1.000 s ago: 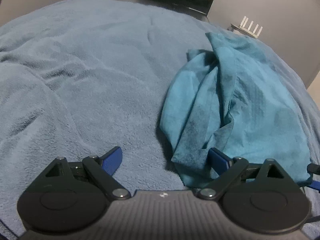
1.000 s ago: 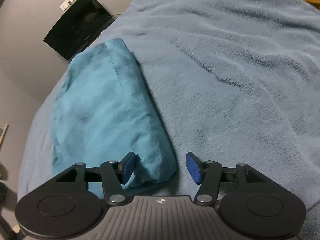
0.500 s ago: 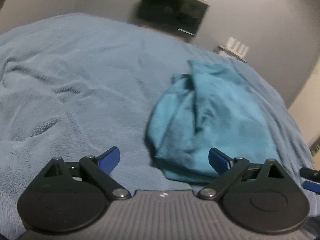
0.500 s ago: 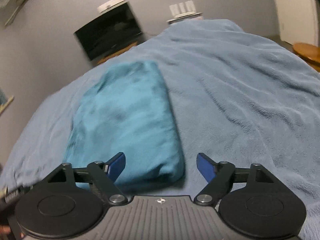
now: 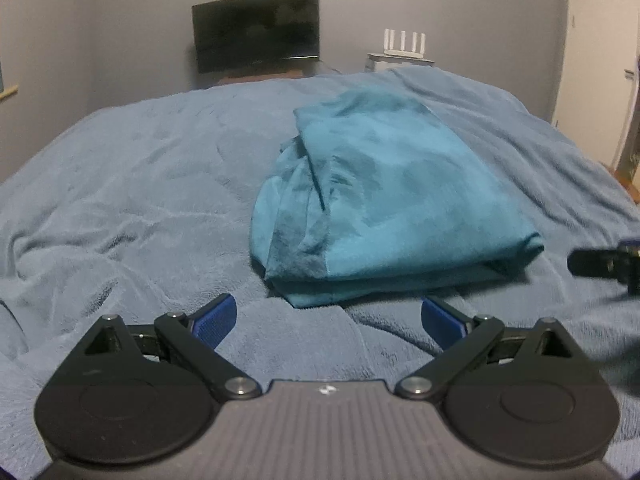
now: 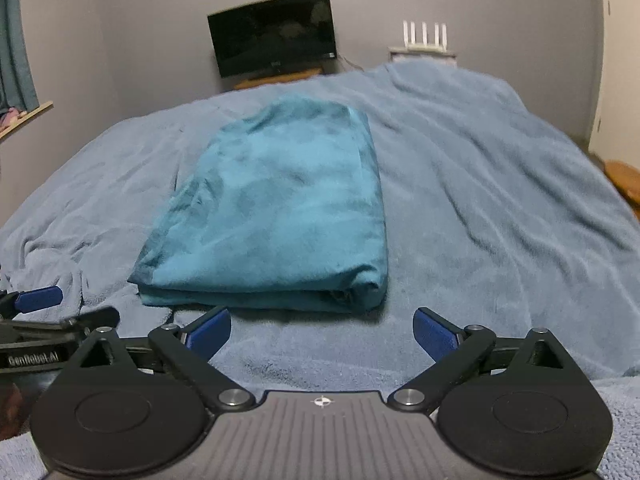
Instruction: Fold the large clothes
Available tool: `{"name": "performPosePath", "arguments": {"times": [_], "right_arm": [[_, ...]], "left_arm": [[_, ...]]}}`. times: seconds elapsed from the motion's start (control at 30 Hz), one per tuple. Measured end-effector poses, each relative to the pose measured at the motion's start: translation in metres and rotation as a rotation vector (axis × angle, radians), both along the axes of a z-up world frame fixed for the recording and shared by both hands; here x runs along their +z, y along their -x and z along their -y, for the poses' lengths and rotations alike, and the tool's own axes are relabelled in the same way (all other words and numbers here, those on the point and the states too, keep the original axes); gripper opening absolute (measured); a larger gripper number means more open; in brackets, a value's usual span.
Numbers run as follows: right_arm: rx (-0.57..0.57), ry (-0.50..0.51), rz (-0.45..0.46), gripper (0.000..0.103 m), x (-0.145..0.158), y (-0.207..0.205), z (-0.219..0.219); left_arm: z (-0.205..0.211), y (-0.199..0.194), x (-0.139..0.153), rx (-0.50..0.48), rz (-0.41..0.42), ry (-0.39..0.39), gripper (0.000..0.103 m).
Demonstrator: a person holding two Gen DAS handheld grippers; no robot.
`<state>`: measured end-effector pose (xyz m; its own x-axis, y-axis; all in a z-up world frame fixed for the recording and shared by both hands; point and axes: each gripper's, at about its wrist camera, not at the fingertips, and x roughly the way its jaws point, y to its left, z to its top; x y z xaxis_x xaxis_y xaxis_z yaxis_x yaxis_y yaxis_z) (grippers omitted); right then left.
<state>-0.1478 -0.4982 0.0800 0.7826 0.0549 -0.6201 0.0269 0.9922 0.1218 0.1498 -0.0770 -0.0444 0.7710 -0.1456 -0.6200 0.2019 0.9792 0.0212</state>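
A teal garment (image 5: 384,200) lies folded into a thick rectangular stack on the blue fleece blanket (image 5: 140,184); it also shows in the right wrist view (image 6: 276,208). My left gripper (image 5: 328,316) is open and empty, just short of the stack's near edge. My right gripper (image 6: 322,330) is open and empty, also just in front of the near edge. The left gripper's blue fingers (image 6: 38,298) show at the left edge of the right wrist view. Part of the right gripper (image 5: 608,264) shows at the right edge of the left wrist view.
A dark TV screen (image 5: 256,30) hangs on the grey wall beyond the bed. A white router (image 5: 404,42) stands on a small shelf to its right. A round wooden stool (image 6: 624,178) stands off the bed's right side. A curtain (image 6: 14,40) hangs at far left.
Both grippers have pulled back from the teal stack and tilted up to level, so the far wall shows. The right gripper's jaws have opened wider. The stack lies still.
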Motion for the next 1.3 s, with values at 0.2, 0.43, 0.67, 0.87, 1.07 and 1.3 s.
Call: {"name": "performPosePath", "arguments": {"times": [0.2, 0.43, 0.67, 0.87, 1.07, 1.3], "right_arm": [[0.007, 0.014, 0.021, 0.1, 0.0033, 0.0044, -0.0015], [0.01, 0.017, 0.02, 0.1, 0.004, 0.0051, -0.0033], [0.009, 0.015, 0.02, 0.1, 0.0038, 0.0058, -0.0048], [0.008, 0.013, 0.018, 0.1, 0.0035, 0.0061, -0.006], [0.008, 0.013, 0.017, 0.1, 0.0035, 0.0065, -0.0069], [0.007, 0.013, 0.016, 0.1, 0.0036, 0.0071, -0.0081]], "left_arm": [[-0.0008, 0.0048, -0.0002, 0.003, 0.0, -0.004, 0.1], [-0.0015, 0.0033, -0.0024, -0.004, 0.003, -0.011, 0.1], [-0.0009, 0.0039, -0.0027, -0.006, 0.0, -0.014, 0.1], [-0.0002, 0.0039, -0.0028, -0.006, -0.001, -0.015, 0.1], [0.0003, 0.0038, -0.0031, -0.006, -0.002, -0.015, 0.1], [-0.0001, 0.0039, -0.0051, -0.008, -0.007, -0.013, 0.1]]}}
